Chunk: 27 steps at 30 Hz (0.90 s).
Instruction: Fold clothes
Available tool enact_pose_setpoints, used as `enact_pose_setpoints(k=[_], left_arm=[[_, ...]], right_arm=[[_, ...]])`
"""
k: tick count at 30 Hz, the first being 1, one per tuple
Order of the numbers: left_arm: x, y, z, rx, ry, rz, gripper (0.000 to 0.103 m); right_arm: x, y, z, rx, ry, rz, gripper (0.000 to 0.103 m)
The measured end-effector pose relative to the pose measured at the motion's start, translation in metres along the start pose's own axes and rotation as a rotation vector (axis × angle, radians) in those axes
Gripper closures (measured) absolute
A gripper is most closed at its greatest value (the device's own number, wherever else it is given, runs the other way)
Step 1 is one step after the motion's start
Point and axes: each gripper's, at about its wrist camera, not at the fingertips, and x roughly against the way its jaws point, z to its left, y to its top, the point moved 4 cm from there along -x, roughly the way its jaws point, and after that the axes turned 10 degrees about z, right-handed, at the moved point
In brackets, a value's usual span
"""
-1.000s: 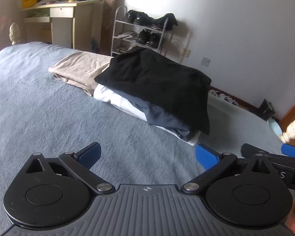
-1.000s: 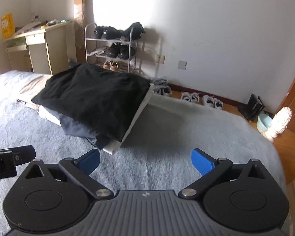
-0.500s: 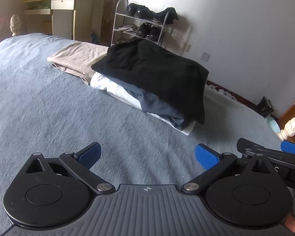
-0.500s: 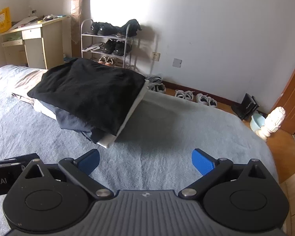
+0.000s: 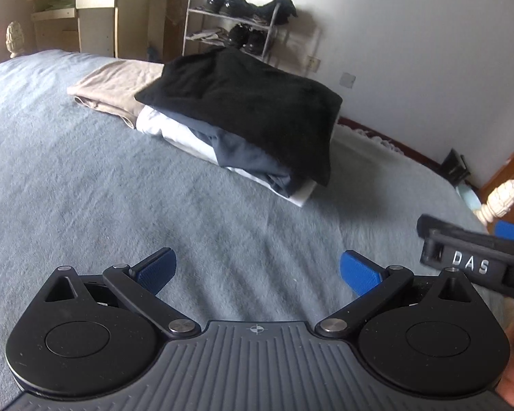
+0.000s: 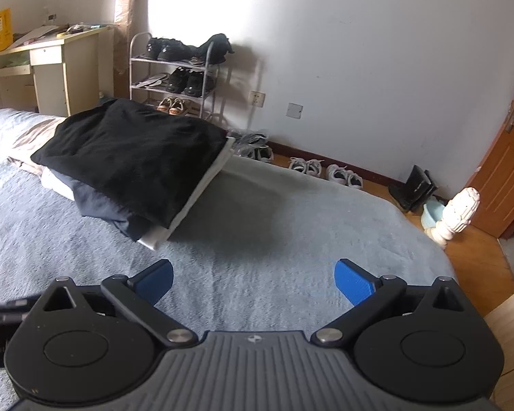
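A stack of folded clothes lies on the blue-grey bed (image 5: 85,188) (image 6: 291,212): a black garment (image 5: 250,109) (image 6: 137,157) on top, a dark grey one (image 5: 250,161) and a white one (image 5: 174,133) beneath. A folded beige garment (image 5: 113,85) lies beside the stack on its left. My left gripper (image 5: 257,270) is open over bare bed, well short of the stack, nothing between its blue pads. My right gripper (image 6: 253,279) is also open and empty, to the right of the stack. In the left wrist view the right gripper's body (image 5: 473,260) shows at the right edge.
Beyond the bed stand a shoe rack (image 6: 174,75) and a pale desk (image 6: 51,68) against the wall. Shoes (image 6: 325,171) lie on the wooden floor. A white bedpost knob (image 6: 459,212) marks the bed's right corner, near an orange door (image 6: 510,171).
Both grippers have pulled back and risen a little from the stack, which looks smaller and farther. Both stayed open and empty. The clothes have not moved.
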Motion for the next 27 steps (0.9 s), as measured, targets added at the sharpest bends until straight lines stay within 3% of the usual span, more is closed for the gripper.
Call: enact_pose_setpoints(k=[8,15,19,23,27], left_arm=[[0.001,-0.013,-0.001,0.001,0.041,-0.015,0.000],[0.026,-0.038,-0.006,-0.008,0.050,-0.055,0.000],[0.044,-0.059,0.001,0.053,0.050,-0.049,0.000],[0.063,-0.081,0.016,0.112,0.096,-0.070,0.000],[0.084,-0.099,0.021,0.090,0.186,-0.118,0.000]], right_arm=[[-0.001,-0.021,-0.010,0.017,0.023,0.045,0.000],[0.013,-0.044,-0.014,-0.008,0.062,-0.019,0.000],[0.027,-0.050,-0.008,0.003,0.100,-0.014,0.000],[0.046,-0.062,0.002,0.061,0.108,-0.032,0.000],[0.066,-0.078,0.003,0.082,0.122,-0.105,0.000]])
